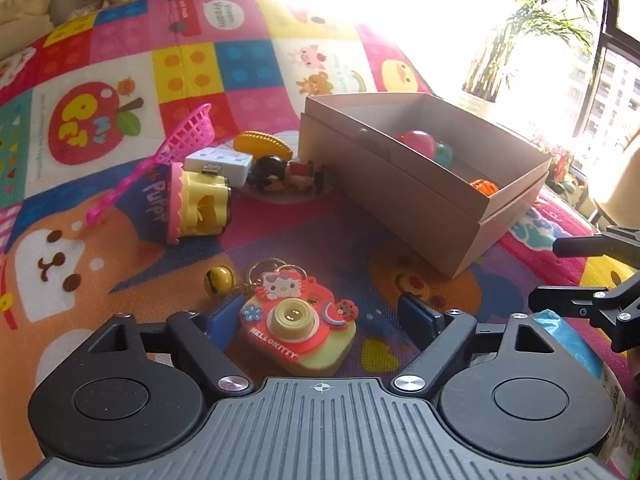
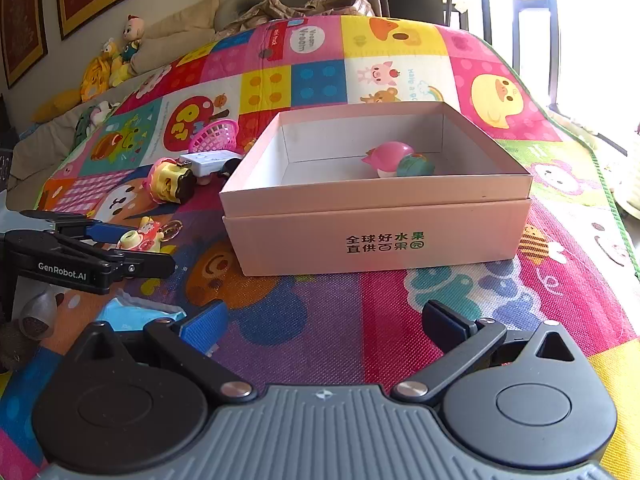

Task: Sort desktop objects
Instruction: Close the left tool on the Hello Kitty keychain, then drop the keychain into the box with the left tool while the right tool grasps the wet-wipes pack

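Note:
A red and yellow Hello Kitty camera keychain (image 1: 300, 328) (image 2: 138, 236) lies on the colourful play mat, its ring and a small gold bell (image 1: 219, 280) beside it. My left gripper (image 1: 320, 316) (image 2: 140, 248) straddles it. The left pad sits at the toy's edge, and a gap shows on the right side, so the gripper is open. A pink cardboard box (image 1: 400, 184) (image 2: 376, 236) holds a pink and a teal toy (image 2: 390, 156) and something orange (image 1: 484, 188). My right gripper (image 2: 326, 320) (image 1: 548, 274) hangs open over bare mat in front of the box, with nothing between its pads.
Left of the box lie a yellow toy with a pink frill (image 1: 200, 204), a pink basket (image 1: 188, 132), a white plug adapter (image 1: 220, 162), a small doll (image 1: 286, 174) and a yellow corn-like piece (image 1: 262, 144). A blue packet (image 2: 136, 312) lies between the grippers. Plush toys (image 2: 108, 68) sit far left.

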Demonstrator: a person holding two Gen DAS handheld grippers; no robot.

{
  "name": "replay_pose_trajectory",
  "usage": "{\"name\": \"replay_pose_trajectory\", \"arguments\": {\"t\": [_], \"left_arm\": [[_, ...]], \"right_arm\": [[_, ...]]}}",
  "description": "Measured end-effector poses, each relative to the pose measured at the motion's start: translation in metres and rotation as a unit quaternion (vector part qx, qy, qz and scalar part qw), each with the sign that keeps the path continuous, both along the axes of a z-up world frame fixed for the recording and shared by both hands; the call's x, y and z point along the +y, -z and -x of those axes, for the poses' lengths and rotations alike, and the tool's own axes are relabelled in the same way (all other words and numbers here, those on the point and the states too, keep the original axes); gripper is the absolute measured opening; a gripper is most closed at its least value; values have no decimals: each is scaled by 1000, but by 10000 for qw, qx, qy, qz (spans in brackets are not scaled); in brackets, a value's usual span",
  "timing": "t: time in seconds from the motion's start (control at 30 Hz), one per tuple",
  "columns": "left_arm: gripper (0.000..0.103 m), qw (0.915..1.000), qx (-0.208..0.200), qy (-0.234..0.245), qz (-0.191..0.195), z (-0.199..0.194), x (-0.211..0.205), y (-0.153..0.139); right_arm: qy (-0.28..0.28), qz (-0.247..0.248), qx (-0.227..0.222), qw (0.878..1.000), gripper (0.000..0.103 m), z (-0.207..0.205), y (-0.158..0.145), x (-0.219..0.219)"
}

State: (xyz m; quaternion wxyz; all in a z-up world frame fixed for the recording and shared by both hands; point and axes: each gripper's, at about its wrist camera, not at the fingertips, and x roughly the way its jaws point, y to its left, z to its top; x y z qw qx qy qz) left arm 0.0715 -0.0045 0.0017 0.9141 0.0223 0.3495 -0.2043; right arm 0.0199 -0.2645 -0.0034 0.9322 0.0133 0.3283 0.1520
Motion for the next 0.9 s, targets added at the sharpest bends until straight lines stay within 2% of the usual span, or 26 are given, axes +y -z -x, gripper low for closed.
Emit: {"name": "replay_pose_trajectory", "arguments": {"t": [0.2, 0.27, 0.33, 0.4, 0.53, 0.63, 0.67, 0.9], "left_arm": [[95, 9990, 20, 388, 226, 33, -8, -6], [95, 9993, -31, 305, 227, 44, -11, -7], [94, 9999, -80, -30, 88, 47, -15, -8], [91, 9991, -57, -426, -4, 39, -19, -8], [83, 9961, 128, -852, 173, 22, -25, -4], [63, 9943, 5, -1059, -97, 20, -30, -4], [62, 9940, -7, -1089, -145, 22, -29, -5], [61, 9906, -219, -1334, -228, 53, -7, -24]], "right_arm": [[135, -15, -127, 9998, 103, 4, -4, -4], [153, -31, -120, 9998, 103, 7, -5, -6], [96, -99, -102, 9999, 103, 12, -8, -9], [-65, -113, -161, 9998, 103, 20, -13, -8], [-255, 50, -301, 9992, 103, 34, -22, -2], [-349, 19, -315, 9989, 103, 43, -29, -1], [-436, -2, -296, 9986, 103, 46, -32, 0], [-1521, -263, 165, 9879, 103, 56, -40, 35]]}}
